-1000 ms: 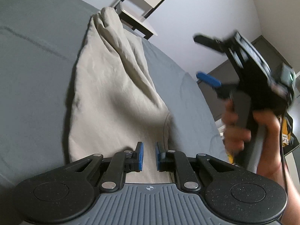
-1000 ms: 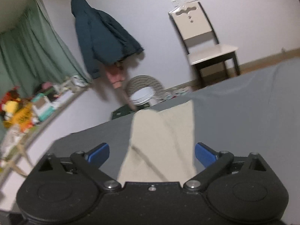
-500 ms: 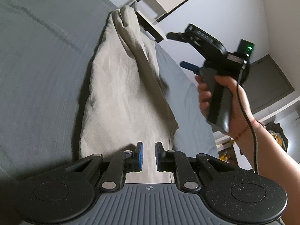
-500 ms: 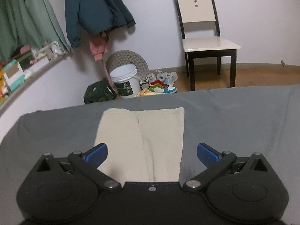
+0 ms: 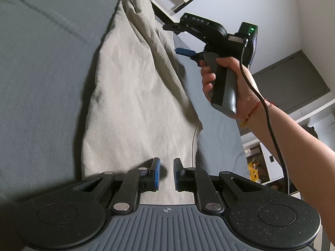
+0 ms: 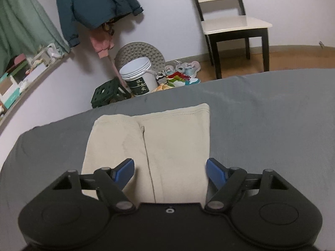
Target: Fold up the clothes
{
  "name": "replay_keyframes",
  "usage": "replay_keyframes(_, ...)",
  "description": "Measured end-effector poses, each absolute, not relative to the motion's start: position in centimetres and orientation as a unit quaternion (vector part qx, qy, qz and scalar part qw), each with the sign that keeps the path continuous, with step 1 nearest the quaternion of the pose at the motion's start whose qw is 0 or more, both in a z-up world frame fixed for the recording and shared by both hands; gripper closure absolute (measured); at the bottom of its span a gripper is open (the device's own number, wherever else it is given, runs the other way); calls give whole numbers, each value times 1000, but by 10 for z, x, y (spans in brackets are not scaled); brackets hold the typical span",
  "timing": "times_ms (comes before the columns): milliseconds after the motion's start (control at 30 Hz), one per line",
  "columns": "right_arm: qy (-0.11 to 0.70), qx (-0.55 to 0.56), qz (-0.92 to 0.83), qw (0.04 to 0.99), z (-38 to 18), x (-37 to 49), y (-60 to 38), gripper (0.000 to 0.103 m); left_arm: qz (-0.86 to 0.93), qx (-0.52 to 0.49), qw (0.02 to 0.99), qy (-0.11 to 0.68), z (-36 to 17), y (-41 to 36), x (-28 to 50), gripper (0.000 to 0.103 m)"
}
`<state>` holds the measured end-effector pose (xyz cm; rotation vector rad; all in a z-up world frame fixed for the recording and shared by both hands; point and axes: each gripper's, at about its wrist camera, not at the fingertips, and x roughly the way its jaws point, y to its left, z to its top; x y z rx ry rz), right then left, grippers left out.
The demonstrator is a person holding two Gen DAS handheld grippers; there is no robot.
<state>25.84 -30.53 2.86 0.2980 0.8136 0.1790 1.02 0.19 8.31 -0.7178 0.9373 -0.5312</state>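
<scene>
left gripper [image 5: 166,174] nearly closed over near edge of beige garment [image 5: 136,96], whether cloth is pinched is unclear; garment lies lengthwise on grey bed [image 5: 41,73]. right gripper [image 6: 170,169] open above it, jaws just narrowing, nothing pinched. step: taking hold before a fold; next needs right jaws down onto an edge

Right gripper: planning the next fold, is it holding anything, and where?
Nothing; the right gripper, its jaws just closing yet open, hovers over the trousers.

left wrist view close along beige garment [image 5: 136,104], right wrist view above it facing chair [image 6: 230,21], both share garment
</scene>
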Motion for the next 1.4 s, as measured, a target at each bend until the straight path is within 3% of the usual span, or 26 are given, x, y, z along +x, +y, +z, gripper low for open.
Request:
replay_keyframes(333,397,128,106,903,21,271,-294,29,-248,-336,797,436,86,5,5,91)
replay_keyframes(433,390,116,111,907,23,272,-291,39,-248,-337,797,436,86,5,5,91)
replay_keyframes(533,389,110,113,907,23,272,-290,42,-248,-340,795,436,85,5,6,91)
replay_keyframes(767,395,98,123,905,26,271,-289,71,-246,-344,794,437,80,3,11,91)
replay_keyframes(867,395,88,128,906,29,270,-287,77,-245,-347,792,438,79,4,12,91)
replay_keyframes(933,394,89,128,906,30,270,-286,77,-245,-349,792,437,78,3,13,91)
replay_keyframes(1000,390,90,118,909,32,271,-287,68,-244,-350,792,437,76,2,13,91)
replay_keyframes(1133,380,95,122,912,34,276,-287,39,-244,-350,792,438,74,0,15,91)
replay_keyframes(1400,386,89,136,908,23,291,-276,41,-246,-345,793,437,71,-4,20,91)
